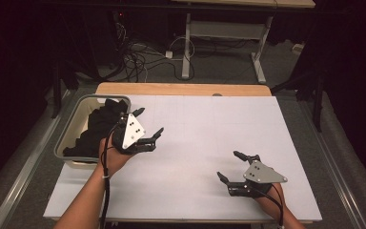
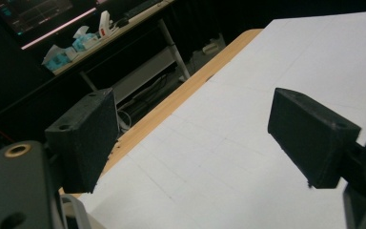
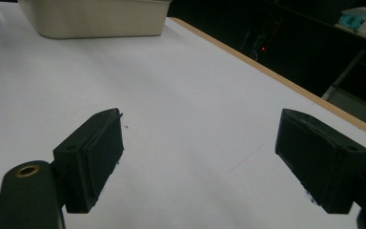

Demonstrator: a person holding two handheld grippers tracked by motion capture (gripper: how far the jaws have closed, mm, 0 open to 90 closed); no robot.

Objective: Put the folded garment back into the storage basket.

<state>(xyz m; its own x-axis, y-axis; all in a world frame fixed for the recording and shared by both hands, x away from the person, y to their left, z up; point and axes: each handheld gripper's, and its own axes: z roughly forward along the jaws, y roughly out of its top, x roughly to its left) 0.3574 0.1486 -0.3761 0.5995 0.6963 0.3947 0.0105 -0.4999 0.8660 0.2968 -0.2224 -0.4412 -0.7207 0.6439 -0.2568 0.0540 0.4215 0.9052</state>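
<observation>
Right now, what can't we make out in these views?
- Black cloth in the bin, high view: too dark to tell one piece from several; the left gripper covers its near-right part.
- Bin in right gripper view: top edge cuts it off, contents hidden.
- Right gripper: open, empty.

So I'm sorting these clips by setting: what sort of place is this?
Probably a lab or workshop: a table under a white sheet, loose cables on the floor behind it, and a desk with a lit screen and tissue packs.
</observation>
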